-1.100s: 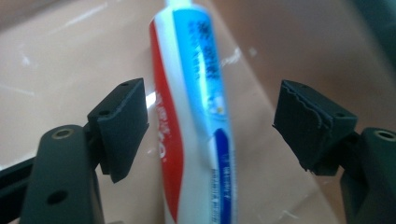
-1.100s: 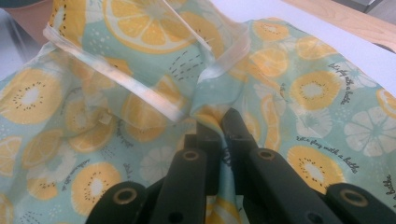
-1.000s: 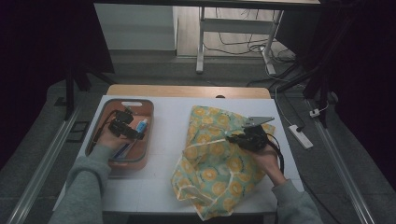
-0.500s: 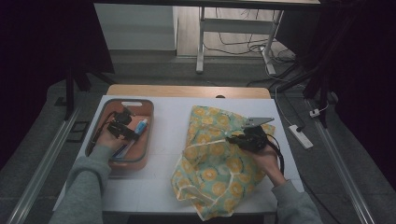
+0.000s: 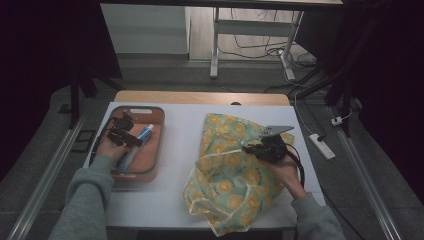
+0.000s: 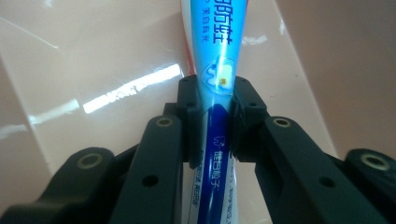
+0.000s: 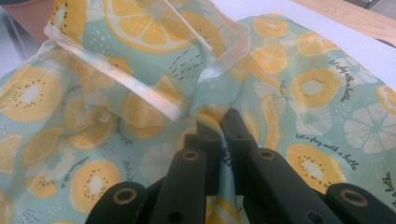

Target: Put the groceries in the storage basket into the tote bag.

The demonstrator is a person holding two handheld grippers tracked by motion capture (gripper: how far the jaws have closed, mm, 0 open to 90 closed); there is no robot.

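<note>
Toothpaste (image 6: 215,70), a blue and white tube, is clamped between the jaws of the left gripper (image 6: 215,119) and is held inside the orange tray (image 5: 154,152) at the left of the white table (image 5: 175,200). Further contents of the tray cannot be made out. At the right, a fold of the lemon-print cloth bag (image 7: 322,93) near its pale-edged mouth is pinched by the closed right gripper (image 7: 223,126); the bag is seen lying crumpled on the table.

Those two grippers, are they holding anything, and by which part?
The left gripper clamps a toothpaste tube around its middle, over the tray. The right gripper pinches a fold of the fruit-print bag near its opening.
</note>
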